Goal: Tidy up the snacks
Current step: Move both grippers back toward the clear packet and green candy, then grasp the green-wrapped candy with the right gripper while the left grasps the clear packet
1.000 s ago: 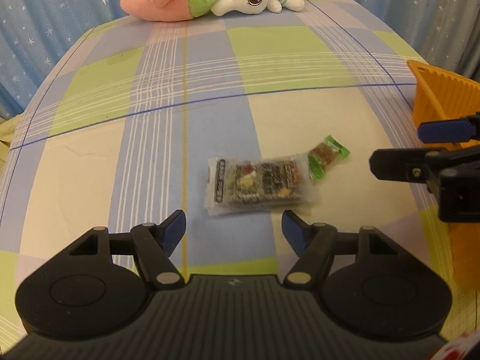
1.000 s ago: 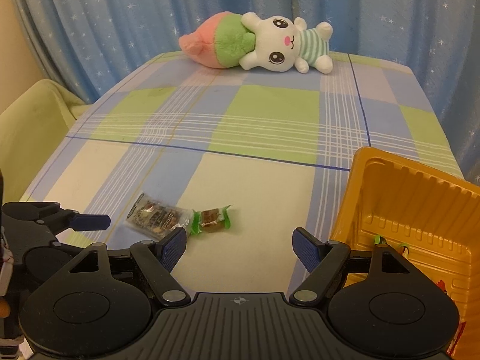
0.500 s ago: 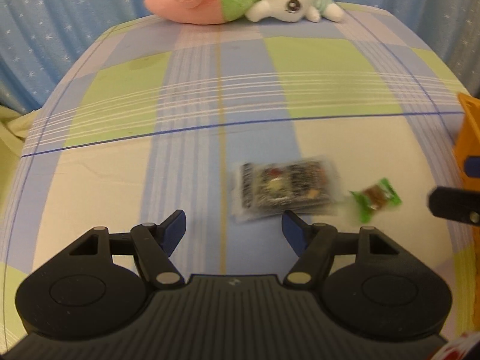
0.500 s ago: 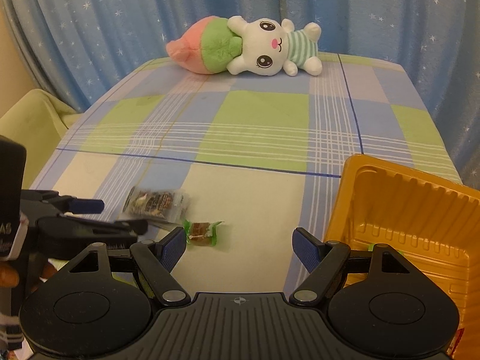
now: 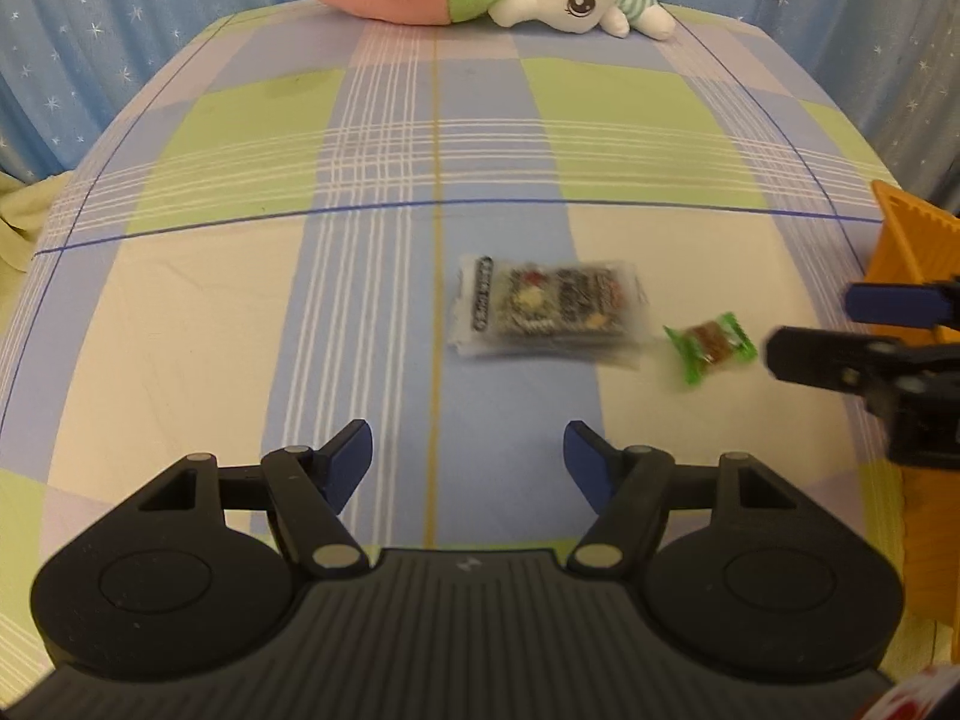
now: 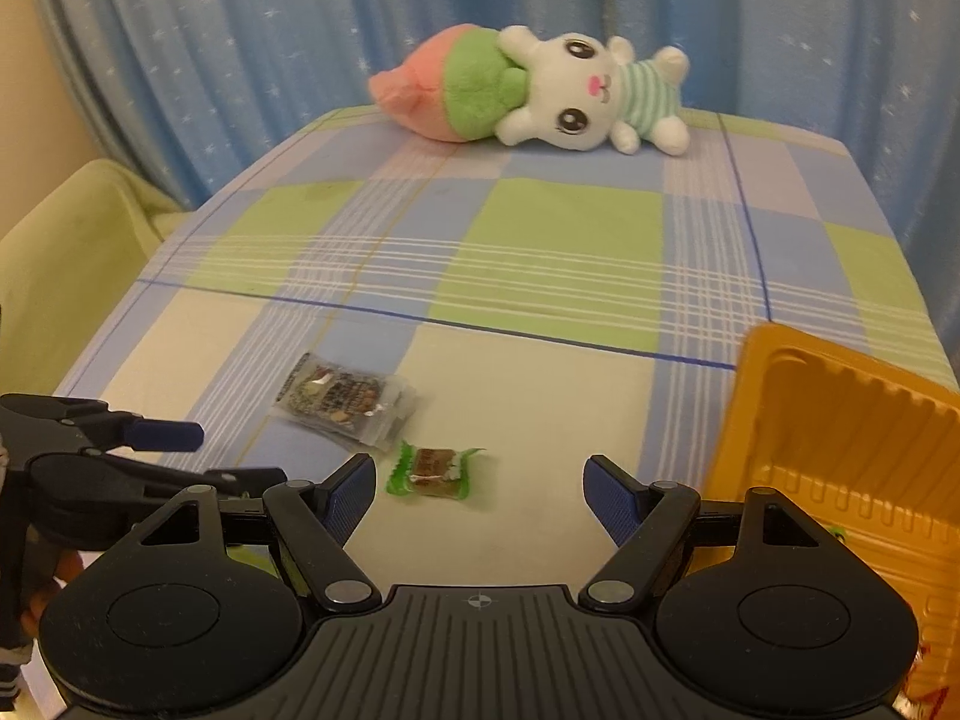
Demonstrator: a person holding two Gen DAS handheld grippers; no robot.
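A clear snack packet [image 5: 549, 312] with dark contents lies flat on the checked tablecloth. A small green-wrapped candy [image 5: 711, 345] sits just right of it. My left gripper [image 5: 468, 462] hovers open short of the packet, with nothing between its fingers. In the right wrist view the candy [image 6: 435, 471] lies just ahead of my right gripper [image 6: 480, 489], close to its left fingertip. Its jaws are closing and nothing is pressed between them. The packet [image 6: 345, 402] lies beyond. An orange plastic tray [image 6: 840, 420] stands at the right. The left gripper [image 6: 180, 456] reaches in from the left.
A pink, green and white plush toy [image 6: 540, 90] lies at the table's far edge before a blue star curtain. A pale green chair [image 6: 72, 252] stands off the left side. The tray's ridged wall [image 5: 906, 240] rises right of the candy. The right gripper [image 5: 840, 330] enters there.
In the right wrist view the candy now sits nearer to the right fingertips than a second ago. In the left wrist view the packet sits a little farther up and right.
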